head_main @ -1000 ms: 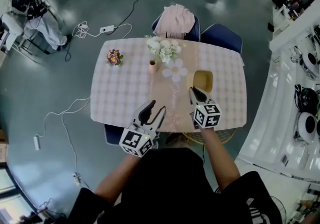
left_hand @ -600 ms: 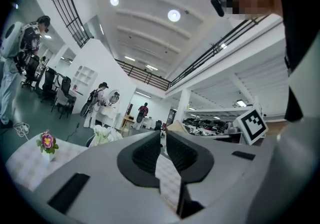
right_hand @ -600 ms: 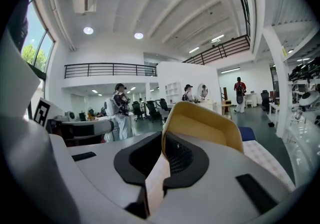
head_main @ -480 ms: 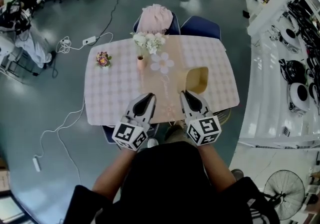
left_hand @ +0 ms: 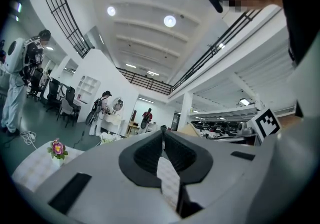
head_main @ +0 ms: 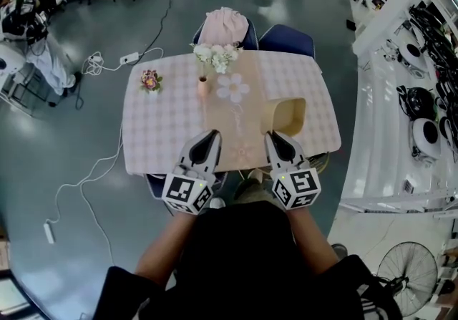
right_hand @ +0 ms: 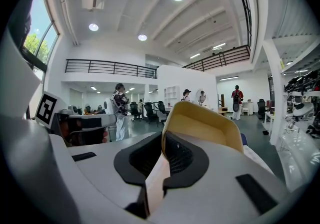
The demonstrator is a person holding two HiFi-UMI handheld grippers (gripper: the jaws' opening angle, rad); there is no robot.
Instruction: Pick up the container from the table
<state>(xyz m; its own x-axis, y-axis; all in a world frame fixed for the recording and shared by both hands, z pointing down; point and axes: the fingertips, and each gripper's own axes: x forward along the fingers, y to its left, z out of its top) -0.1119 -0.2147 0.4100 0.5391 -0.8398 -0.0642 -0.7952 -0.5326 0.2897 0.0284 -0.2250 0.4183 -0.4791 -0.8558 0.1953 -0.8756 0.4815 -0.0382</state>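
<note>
Container: one, yellow, tilted over the right part of the counter.
Right tool: clamped on the container's near wall.
Left tool: jaws just closed together, nothing between them.
Flowers: one pot far left, one vase mid-far.
Chairs: two, far side.

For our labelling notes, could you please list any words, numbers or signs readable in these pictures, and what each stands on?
No text is readable.
Left gripper cube: square marker pattern, no letters.
Right gripper cube: the same.
Table runner: faint marks, too small to read.
</note>
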